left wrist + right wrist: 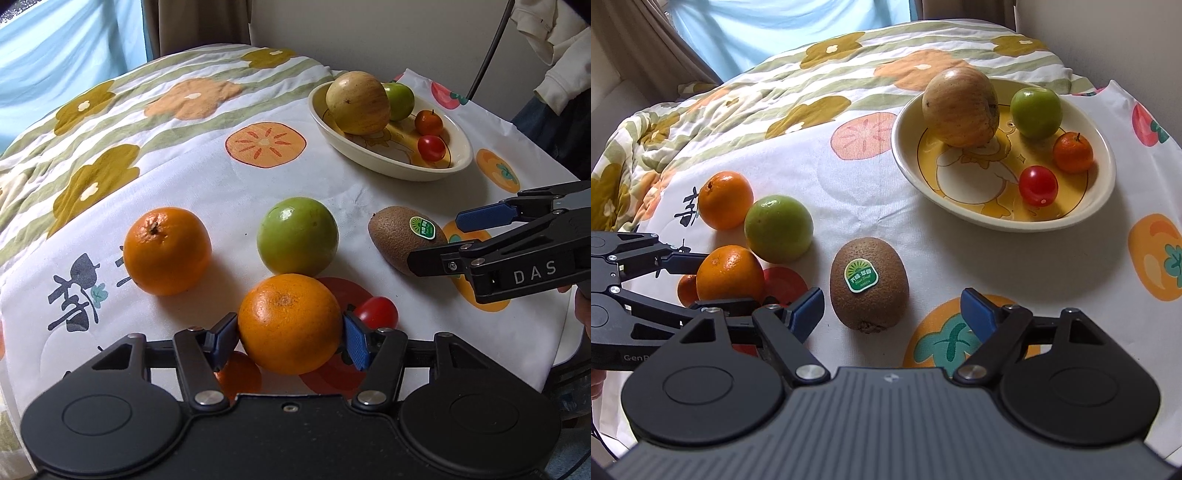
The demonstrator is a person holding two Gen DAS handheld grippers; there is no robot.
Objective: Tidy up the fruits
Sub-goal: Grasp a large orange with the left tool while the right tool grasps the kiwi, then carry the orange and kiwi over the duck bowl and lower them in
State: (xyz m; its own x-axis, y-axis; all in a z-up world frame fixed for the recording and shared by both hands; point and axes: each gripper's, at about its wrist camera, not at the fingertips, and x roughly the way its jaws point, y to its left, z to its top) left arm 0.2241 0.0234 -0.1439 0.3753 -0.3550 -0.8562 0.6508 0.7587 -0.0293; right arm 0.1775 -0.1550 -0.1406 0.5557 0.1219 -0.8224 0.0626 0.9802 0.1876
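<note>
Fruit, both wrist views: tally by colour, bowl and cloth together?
Orange citrus: 4
Green fruit: 2
Red cherry tomatoes: 2
Brown kiwi: 1
Yellow-red apple: 1
Total: 10

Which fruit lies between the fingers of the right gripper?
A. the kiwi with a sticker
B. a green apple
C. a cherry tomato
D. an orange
A: the kiwi lies between the open fingers of the right gripper, and neither pad touches it.
</note>
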